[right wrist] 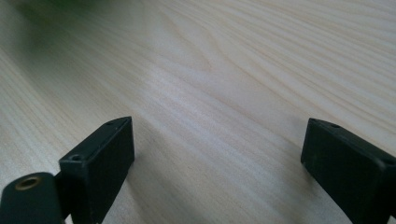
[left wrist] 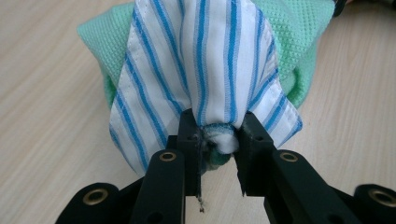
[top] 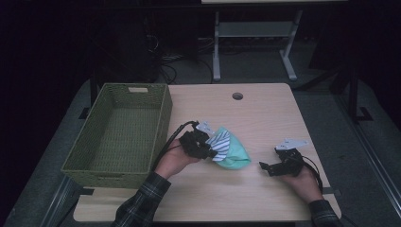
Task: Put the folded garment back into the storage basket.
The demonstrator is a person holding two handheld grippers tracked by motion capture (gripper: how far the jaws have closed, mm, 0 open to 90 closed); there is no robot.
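Cloth bundle clamped by left gripper

Striped cloth point(left wrist: 201, 60), wrapped with a green cloth point(left wrist: 289, 42), is clamped by the left gripper point(left wrist: 218, 135) near the table point(top: 265, 118) middle, beside the green basket point(top: 101, 168). The right gripper point(right wrist: 217, 154) is held released, nothing between. No writing can be read.

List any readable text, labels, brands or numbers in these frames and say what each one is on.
No readable text in any view.
The green basket has a pale tag on its far rim; anything on it is too small to tell.
The striped and green cloth held in the left tongs shows no tag or print.
The right tongs and the table bear no markings.
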